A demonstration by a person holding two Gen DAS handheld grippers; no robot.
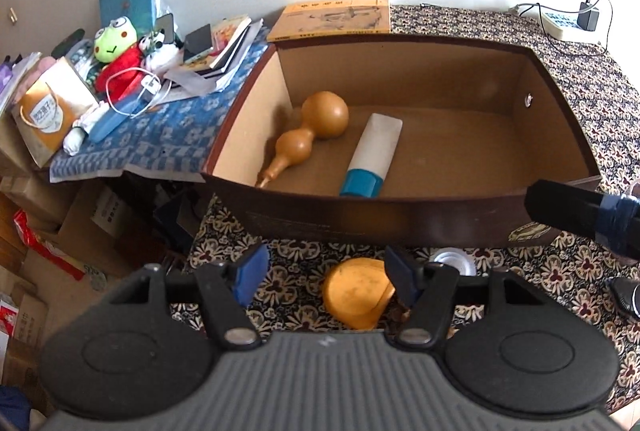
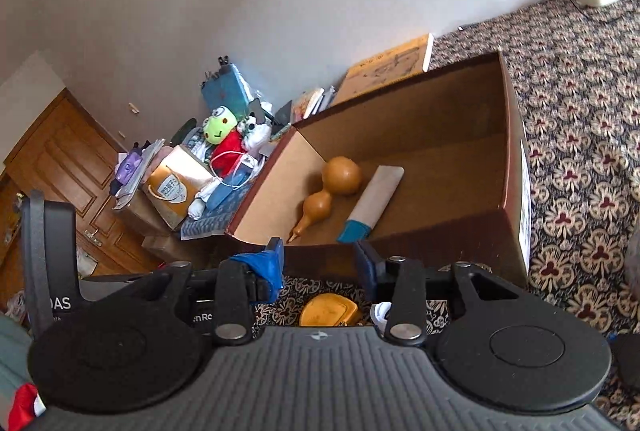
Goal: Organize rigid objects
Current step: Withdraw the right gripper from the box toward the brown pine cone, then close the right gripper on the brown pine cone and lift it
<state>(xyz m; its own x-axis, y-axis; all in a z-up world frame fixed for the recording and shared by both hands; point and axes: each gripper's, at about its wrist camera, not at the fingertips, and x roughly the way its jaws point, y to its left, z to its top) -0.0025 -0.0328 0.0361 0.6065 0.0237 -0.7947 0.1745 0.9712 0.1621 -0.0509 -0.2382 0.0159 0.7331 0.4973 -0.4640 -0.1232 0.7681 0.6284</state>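
Note:
A brown cardboard box (image 1: pixel 400 219) stands open on the patterned cloth. Inside it lie a tan gourd (image 1: pixel 316 123) and a white tube with a blue cap (image 1: pixel 376 151); both also show in the right wrist view, the gourd (image 2: pixel 336 183) beside the tube (image 2: pixel 376 199). An orange round piece (image 1: pixel 356 291) lies on the cloth in front of the box, with a white round piece (image 1: pixel 452 261) beside it. My left gripper (image 1: pixel 326 277) hangs open above the orange piece, its right pad close to the piece's edge. My right gripper (image 2: pixel 320 267) is open and empty, above the orange piece (image 2: pixel 328 309).
Left of the box is a cluttered blue cloth with a frog plush (image 1: pixel 116 47), books (image 1: pixel 224 47) and a paper bag (image 1: pixel 48 111). A yellow book (image 1: pixel 332 19) lies behind the box. A power strip (image 1: pixel 568 25) sits far right. Cardboard boxes (image 1: pixel 48 231) fill the floor at left.

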